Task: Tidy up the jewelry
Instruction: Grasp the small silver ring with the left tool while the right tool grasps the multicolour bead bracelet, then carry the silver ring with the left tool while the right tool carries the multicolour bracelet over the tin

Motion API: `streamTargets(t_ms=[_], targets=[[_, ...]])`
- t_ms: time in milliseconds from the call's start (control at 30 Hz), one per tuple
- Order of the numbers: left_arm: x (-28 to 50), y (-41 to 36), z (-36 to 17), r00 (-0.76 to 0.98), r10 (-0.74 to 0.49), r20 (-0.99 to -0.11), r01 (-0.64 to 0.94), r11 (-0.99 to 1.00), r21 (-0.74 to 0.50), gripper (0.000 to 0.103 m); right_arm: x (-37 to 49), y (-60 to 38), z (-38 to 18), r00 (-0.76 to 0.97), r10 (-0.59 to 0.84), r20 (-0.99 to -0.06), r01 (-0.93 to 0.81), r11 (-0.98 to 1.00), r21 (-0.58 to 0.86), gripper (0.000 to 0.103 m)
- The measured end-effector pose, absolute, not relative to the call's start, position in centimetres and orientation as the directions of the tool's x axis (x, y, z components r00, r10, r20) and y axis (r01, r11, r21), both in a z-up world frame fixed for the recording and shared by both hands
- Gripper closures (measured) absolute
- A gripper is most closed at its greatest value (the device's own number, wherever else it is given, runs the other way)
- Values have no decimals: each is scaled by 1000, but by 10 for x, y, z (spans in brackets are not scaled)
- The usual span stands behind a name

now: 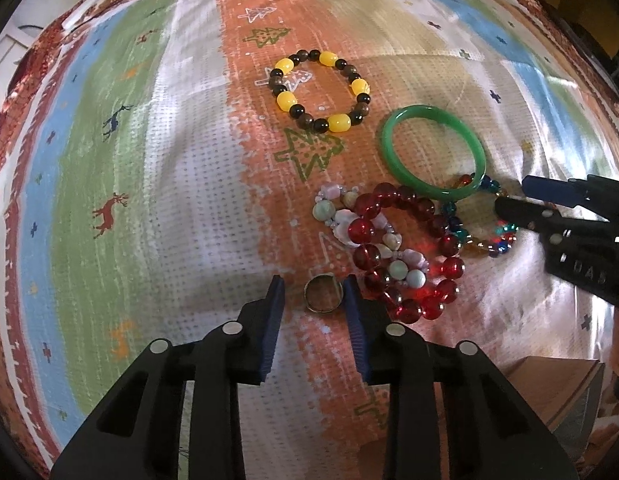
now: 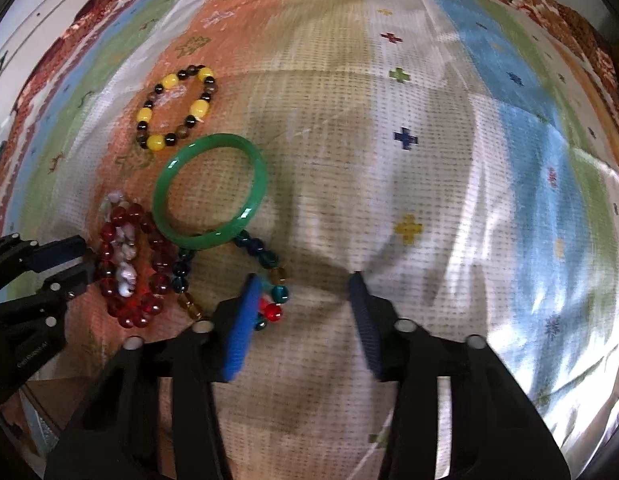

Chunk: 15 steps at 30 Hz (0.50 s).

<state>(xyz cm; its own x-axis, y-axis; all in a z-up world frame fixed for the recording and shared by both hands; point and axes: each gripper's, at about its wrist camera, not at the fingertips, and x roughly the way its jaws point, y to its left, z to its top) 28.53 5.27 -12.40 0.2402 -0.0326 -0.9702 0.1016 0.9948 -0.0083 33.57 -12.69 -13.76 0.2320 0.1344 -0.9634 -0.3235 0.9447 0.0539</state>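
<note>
In the left wrist view my left gripper (image 1: 313, 284) is open, its fingertips on either side of a small brass ring (image 1: 323, 293) lying on the cloth. Just right lie a red bead bracelet (image 1: 409, 248) and a pale stone bracelet (image 1: 373, 236) tangled together. A green bangle (image 1: 433, 152) overlaps a multicoloured bead bracelet (image 1: 485, 236). A yellow-and-dark bead bracelet (image 1: 321, 92) lies farther off. My right gripper (image 2: 305, 280) is open and empty; its left finger (image 2: 241, 320) sits by the multicoloured bracelet (image 2: 269, 280), below the green bangle (image 2: 209, 192).
A patterned striped cloth (image 1: 149, 200) covers the table. A cardboard box corner (image 1: 557, 392) stands at the near right in the left wrist view. The right gripper shows in the left wrist view (image 1: 509, 196); the left gripper shows in the right wrist view (image 2: 85, 256).
</note>
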Motion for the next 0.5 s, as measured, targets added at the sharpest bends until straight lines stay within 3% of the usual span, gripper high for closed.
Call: streamTargets(t_ms=[167, 500], targets=[[286, 56, -125, 243, -26, -970, 100, 995, -2, 84, 333, -129, -138, 213, 166, -963, -333, 939, 88, 90], [278, 78, -112, 267, -44, -963, 60, 998, -29, 84, 320, -125, -116, 243, 195, -950, -387, 918, 90, 93]])
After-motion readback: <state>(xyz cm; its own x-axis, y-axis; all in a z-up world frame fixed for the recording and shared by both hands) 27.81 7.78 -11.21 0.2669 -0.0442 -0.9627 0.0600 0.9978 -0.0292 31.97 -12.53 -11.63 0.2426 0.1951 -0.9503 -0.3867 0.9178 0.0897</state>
